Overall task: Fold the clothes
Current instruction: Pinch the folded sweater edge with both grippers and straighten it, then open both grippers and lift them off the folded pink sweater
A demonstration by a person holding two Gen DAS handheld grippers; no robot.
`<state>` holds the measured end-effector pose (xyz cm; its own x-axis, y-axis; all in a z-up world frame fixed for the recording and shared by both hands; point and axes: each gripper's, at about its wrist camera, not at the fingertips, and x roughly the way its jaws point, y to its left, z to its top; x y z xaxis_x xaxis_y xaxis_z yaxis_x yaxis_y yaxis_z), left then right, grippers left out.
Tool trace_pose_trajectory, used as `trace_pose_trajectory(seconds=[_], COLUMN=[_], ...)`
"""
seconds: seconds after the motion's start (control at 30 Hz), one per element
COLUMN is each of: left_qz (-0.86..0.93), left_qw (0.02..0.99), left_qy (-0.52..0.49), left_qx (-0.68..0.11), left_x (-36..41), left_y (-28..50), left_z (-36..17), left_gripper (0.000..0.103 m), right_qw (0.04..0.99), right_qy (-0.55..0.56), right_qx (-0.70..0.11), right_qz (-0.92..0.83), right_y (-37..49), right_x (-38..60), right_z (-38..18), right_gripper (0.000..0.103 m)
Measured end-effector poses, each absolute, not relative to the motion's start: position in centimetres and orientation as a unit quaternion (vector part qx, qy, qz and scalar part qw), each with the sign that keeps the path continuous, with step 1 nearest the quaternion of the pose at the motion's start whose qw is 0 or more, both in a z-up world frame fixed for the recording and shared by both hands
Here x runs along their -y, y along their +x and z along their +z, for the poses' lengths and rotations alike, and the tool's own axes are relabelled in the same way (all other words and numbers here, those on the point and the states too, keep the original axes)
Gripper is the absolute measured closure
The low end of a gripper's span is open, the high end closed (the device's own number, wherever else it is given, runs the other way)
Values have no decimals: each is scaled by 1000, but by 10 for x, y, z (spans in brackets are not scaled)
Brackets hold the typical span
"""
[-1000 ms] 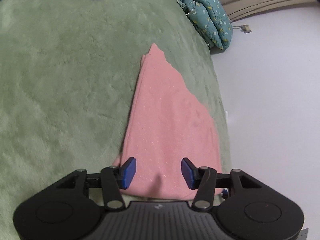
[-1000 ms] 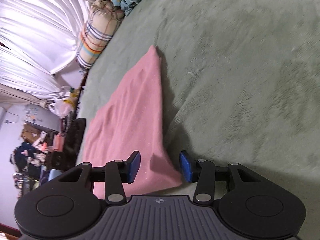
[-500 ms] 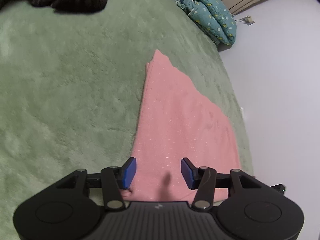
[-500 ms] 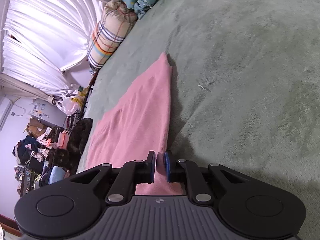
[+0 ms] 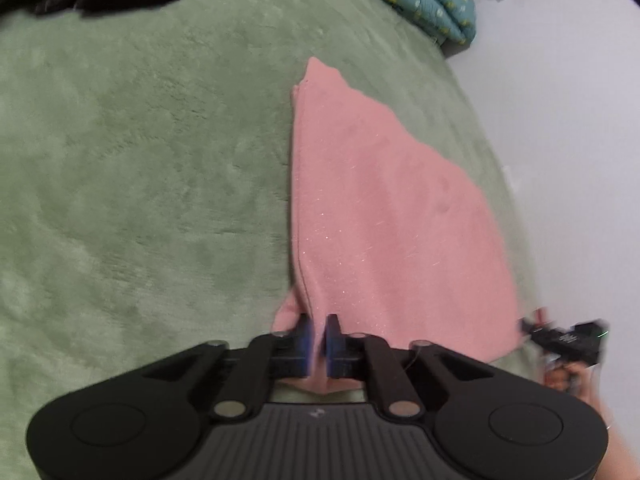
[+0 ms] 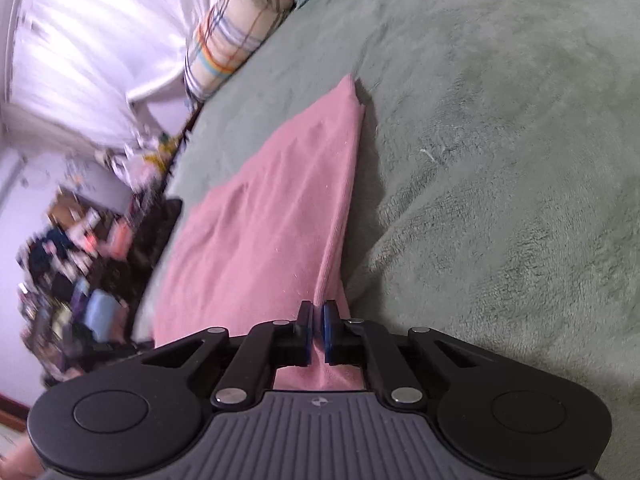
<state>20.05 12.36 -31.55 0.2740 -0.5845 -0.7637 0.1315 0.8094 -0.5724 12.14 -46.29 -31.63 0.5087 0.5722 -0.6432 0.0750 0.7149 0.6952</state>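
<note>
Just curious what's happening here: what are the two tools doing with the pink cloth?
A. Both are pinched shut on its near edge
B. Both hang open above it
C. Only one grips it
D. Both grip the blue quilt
A: the left tool and right tool each pinch the pink cloth between closed pads.

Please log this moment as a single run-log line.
left tongs: shut on pink fleece cloth | right tongs: shut on pink fleece cloth | surface: green plush blanket

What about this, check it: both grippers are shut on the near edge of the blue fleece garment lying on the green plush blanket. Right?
Wrong colour only. The fleece garment is pink, as both wrist views show. The left gripper and right gripper are indeed shut on its near edge, on the green plush blanket.
</note>
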Motion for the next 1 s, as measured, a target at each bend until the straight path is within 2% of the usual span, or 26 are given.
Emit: trace_pose_trajectory(seconds=[0.13,0.3,0.4,0.8,0.87,0.97,1.0], left_qz=[-255,-242,-236,-234,-220,-201,-195], left_qw=[786,776,774,781,780,810,821], left_qy=[-198,-174,-196,-171,-159,-147,-143], left_qx=[-527,-555,-553,-553,-563,-530,-517], left_x=[-134,-133,-137,-153,-163,-167,-167], left_y=[183,172,169,155,151,144,142], left_z=[-299,-322,-328,-313,-306,-276,-265], left_gripper=[100,100,99,98,98,99,99], right_qw=[802,791,791,801,812,839,856], right_qy=[353,360,368,359,333,272,243], right_qx=[-456,-474,-472,-469,-474,-468,-454], right_qz=[159,143,127,93,72,46,45], right_y=[107,91,87,66,59,48,47], right_x=[472,478,475,476,479,476,466], right_z=[-304,-317,-326,-318,-309,-287,-273], right_gripper=[100,100,100,100,97,96,89])
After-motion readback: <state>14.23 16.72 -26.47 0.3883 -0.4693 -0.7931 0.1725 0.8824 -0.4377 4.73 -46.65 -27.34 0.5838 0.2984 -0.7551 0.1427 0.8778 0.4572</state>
